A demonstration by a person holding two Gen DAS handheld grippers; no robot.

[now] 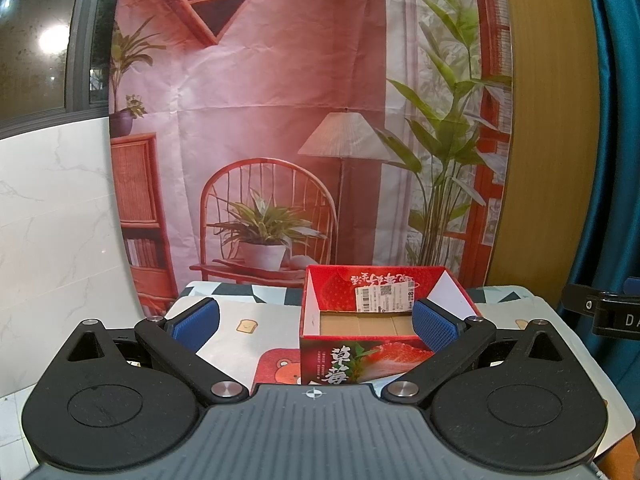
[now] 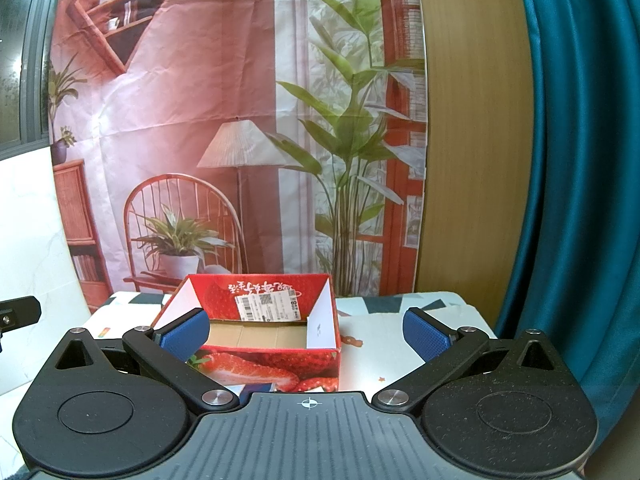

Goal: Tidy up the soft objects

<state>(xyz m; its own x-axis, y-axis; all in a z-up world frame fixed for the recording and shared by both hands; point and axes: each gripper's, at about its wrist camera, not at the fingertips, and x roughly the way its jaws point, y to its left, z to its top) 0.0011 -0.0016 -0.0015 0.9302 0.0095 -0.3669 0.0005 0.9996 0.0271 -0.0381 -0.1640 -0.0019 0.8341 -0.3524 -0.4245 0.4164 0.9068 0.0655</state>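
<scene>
A red strawberry box [image 1: 362,332] stood open-topped on the bench [image 1: 256,320], near the bench's middle and toward the back, its brown cardboard floor bare and a white shipping label [image 1: 382,298] stuck on the inside of its far wall. No soft thing showed in either view. The bench was covered by a patterned cloth [image 2: 376,348] with small cartoon prints, and open cloth lay to the left and right of the box. Behind the bench's far edge hung a printed backdrop [image 1: 280,120] of a room, with a teal curtain [image 2: 580,160] to the right.

The left hand-held gripper [image 1: 316,322] was held level above the near edge, its blue pads spread wide and gripping nothing; the box sat toward its right pad. The right hand-held gripper [image 2: 306,330] was held level too, spread wide and holding nothing, with the box toward its left pad.
</scene>
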